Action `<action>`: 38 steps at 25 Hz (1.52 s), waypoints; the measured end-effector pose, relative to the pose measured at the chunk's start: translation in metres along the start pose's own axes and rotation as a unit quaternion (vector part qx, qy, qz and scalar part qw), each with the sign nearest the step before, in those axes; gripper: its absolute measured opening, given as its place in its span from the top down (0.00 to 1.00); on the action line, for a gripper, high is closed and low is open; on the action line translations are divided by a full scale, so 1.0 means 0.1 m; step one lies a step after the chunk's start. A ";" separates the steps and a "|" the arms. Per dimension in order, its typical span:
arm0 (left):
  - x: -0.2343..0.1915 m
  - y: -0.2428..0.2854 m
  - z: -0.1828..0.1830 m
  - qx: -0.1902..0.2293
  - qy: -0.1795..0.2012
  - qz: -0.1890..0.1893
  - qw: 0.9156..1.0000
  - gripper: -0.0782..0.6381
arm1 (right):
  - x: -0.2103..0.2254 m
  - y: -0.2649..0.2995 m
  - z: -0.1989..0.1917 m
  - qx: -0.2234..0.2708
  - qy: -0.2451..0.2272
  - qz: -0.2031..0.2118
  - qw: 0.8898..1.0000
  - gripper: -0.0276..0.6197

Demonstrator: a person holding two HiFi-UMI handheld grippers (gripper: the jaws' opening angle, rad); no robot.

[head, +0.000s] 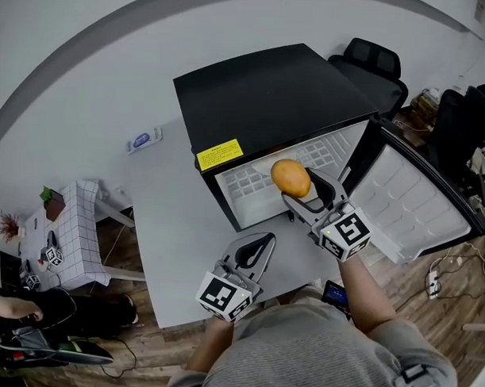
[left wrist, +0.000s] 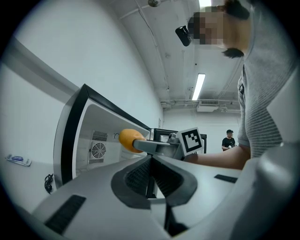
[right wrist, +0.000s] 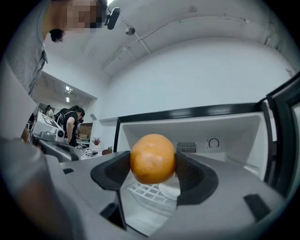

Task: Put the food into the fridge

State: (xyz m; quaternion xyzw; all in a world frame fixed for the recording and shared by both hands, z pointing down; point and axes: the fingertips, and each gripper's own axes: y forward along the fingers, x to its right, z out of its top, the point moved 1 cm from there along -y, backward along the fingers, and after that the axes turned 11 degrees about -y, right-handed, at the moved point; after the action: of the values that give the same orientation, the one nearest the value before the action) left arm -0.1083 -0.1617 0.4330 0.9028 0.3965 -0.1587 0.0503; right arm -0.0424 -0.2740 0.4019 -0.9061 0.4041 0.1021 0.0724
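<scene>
near the frame's centre the right claw (head: 297,187) grips the orange (right wrist: 152,158) at the open fridge (head: 270,94) mouth, not yet set on its shelf (head: 244,187), while the left claw (left wrist: 151,174), clenched and empty, waits over the desk (head: 174,222).

Ahead of the right gripper (head: 297,185) and its clamped orange (head: 291,178), the fridge (head: 266,94) mouth stood open above a white rack (right wrist: 143,192), with the door (head: 421,199) swung wide to the right and the closed left gripper (head: 264,243) behind, apart.

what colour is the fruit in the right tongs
Orange fruit, held by the right tongs; clearest in the right gripper view.
</scene>
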 end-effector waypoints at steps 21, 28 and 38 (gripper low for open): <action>-0.07 0.08 -0.16 -0.012 0.001 0.042 0.999 0.88 | 0.49 0.78 -1.01 -0.131 -0.038 -0.001 0.991 0.48; -0.18 0.08 -0.17 -0.011 0.005 0.056 0.998 0.88 | 0.55 1.01 -1.33 -0.191 -0.058 -0.008 0.980 0.48; -0.38 0.26 -0.10 -0.004 0.031 0.063 0.998 0.88 | 0.52 1.18 -1.54 -0.245 -0.068 0.001 0.967 0.48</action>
State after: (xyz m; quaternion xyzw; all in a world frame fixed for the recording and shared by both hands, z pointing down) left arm -0.1111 -0.2038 0.4537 0.9301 0.3411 -0.1257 0.0518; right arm -0.0770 -0.4226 0.5322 -0.8869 0.3614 0.2592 -0.1250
